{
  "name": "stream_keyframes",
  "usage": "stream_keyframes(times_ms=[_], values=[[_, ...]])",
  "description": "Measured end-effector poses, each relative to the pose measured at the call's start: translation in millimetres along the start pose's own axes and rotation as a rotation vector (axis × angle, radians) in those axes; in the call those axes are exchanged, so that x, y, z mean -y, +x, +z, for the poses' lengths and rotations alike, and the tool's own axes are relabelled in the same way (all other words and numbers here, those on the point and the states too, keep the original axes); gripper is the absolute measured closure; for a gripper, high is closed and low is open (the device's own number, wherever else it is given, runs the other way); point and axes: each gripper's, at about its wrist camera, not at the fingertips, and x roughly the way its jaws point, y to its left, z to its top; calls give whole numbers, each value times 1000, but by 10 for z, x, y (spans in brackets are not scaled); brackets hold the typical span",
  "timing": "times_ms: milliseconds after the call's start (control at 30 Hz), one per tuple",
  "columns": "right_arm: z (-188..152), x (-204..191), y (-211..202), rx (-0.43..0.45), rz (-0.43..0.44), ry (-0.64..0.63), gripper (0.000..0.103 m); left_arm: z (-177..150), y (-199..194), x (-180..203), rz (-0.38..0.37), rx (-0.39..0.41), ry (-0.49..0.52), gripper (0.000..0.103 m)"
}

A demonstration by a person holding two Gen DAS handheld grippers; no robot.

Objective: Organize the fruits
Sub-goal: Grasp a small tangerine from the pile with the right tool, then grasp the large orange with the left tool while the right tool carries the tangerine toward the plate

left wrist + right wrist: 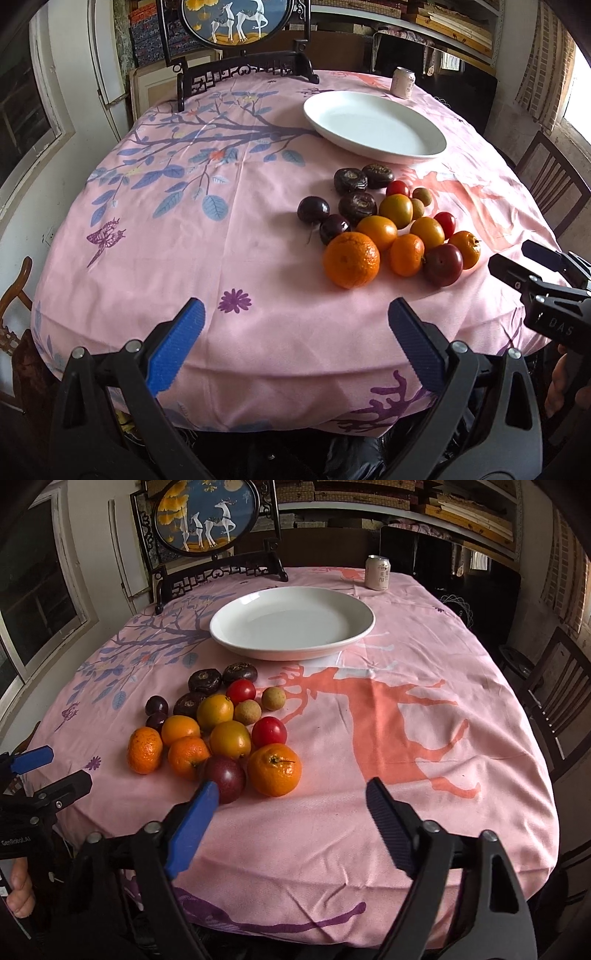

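Right gripper (291,805) spread wide, empty — fruit pile (221,727) ahead, to its left
Left gripper (295,325) also agape; I judge the right nearer, white plate (364,627) beyond

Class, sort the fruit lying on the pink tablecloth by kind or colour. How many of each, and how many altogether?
Mandarins: 3
Yellow fruits: 3
Tomatoes: 2
Longans: 2
Brown fruits: 3
Dark plums: 2
Maroon fruit: 1
Total: 16
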Motion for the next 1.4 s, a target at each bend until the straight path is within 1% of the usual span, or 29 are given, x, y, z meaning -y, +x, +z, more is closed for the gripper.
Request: stream_keyframes(times_ms=[33, 167, 267, 300, 400, 433, 467, 500, 600, 833, 900, 967, 1100, 1167, 1267, 1300, 1333, 1367, 1400], values=[[7, 38, 27, -14, 18, 6, 29, -3, 21, -4, -7, -6, -2, 2], [0, 94, 120, -46, 22, -1, 29, 16, 114, 21, -15, -31, -2, 2], [20, 105, 231, -62, 9, -22, 30, 31, 154, 49, -13, -40, 2, 2], [27, 95, 289, -73, 4, -31, 32, 33, 159, 61, -13, -41, 4, 2], [48, 42, 511, -118, 27, -60, 40, 38, 163, 105, -18, -44, 14, 2], [57, 23, 556, -111, 36, -67, 49, 39, 160, 118, -22, -45, 16, 2], [72, 13, 597, -102, 39, -75, 53, 42, 160, 127, -25, -47, 17, 2], [93, 9, 610, -88, 43, -81, 62, 47, 164, 134, -24, -49, 17, 2], [132, 60, 576, -90, 74, -44, 62, 70, 181, 135, -15, -53, 9, 2], [13, 228, 158, -20, 23, -7, 62, 132, 259, 242, -22, -72, 26, 2], [-37, 259, 80, -15, 26, 0, 62, 146, 265, 302, -39, -79, 34, 2], [-78, 274, 43, -14, 34, 3, 62, 151, 258, 387, -73, -81, 52, 2], [-125, 303, 16, -15, 72, 22, 62, 182, 295, 433, -24, -64, 59, 3], [-128, 305, -1, -11, 77, 25, 62, 209, 347, 390, -18, -64, 43, 4], [-131, 315, -10, -12, 84, 39, 62, 263, 468, 342, -20, -69, 25, 12], [-130, 317, -2, -15, 84, 41, 62, 282, 511, 335, -37, -73, 19, 21], [-130, 316, 3, -18, 84, 43, 62, 298, 559, 327, -50, -79, 15, 34], [-128, 313, 13, -21, 84, 43, 62, 313, 615, 322, -62, -93, 11, 42], [-129, 306, 22, -24, 85, 43, 62, 319, 672, 316, -99, -113, 3, 56]])
